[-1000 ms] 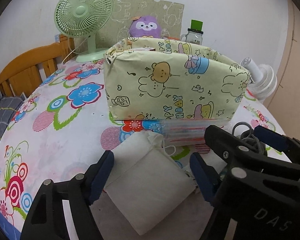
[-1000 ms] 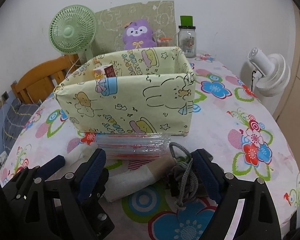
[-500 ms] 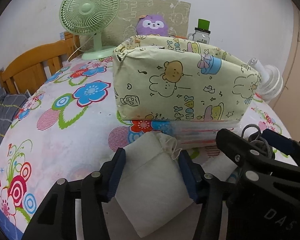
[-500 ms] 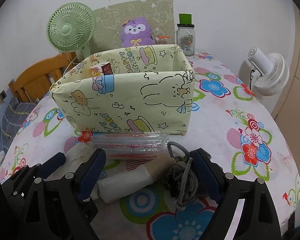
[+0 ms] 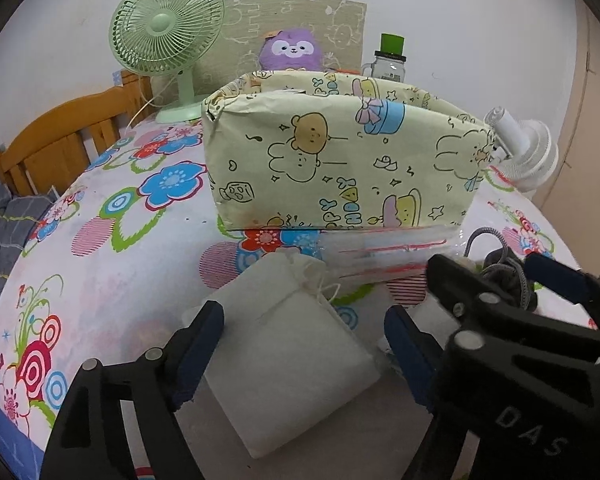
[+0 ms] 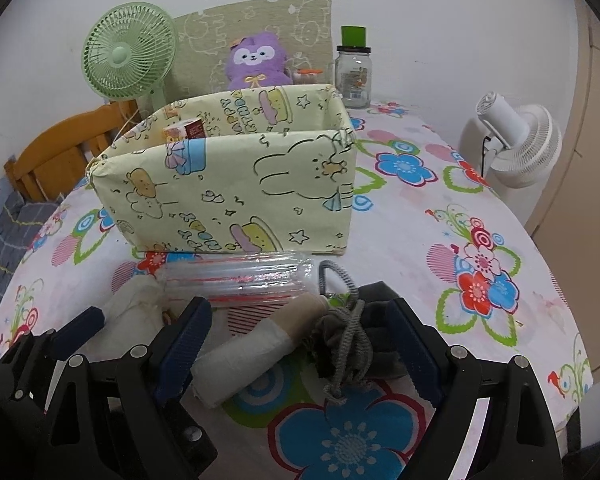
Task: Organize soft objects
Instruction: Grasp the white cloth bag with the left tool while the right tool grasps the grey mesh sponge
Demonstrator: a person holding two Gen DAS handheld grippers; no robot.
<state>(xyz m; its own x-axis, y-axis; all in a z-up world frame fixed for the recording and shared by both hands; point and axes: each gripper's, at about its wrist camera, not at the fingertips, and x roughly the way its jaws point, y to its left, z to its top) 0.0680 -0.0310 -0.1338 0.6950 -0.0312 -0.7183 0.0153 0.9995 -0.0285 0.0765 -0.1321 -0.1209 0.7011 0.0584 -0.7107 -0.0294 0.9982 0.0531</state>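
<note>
A white cloth pouch [image 5: 292,344] with a drawstring lies on the flowered table between the open fingers of my left gripper [image 5: 304,336]. The fingers stand apart from its sides. My right gripper [image 6: 300,340] is open around a rolled white-and-tan cloth [image 6: 256,348] and a grey knotted cord bundle [image 6: 348,336]. A clear plastic packet with red stripes [image 6: 240,280] lies just beyond them. A yellow cartoon-print box [image 6: 236,188] stands behind, open at the top, with a small carton [image 6: 186,131] inside. The box also shows in the left wrist view [image 5: 340,168].
A green desk fan [image 5: 166,40], a purple plush [image 6: 256,60] and a glass jar with a green lid [image 6: 354,68] stand at the back. A white fan [image 6: 516,140] is at the right edge. A wooden chair [image 5: 56,140] is at the left.
My left gripper closed on the white pouch half a second ago and has opened again, with its fingers now apart from it. The right gripper has barely moved.
</note>
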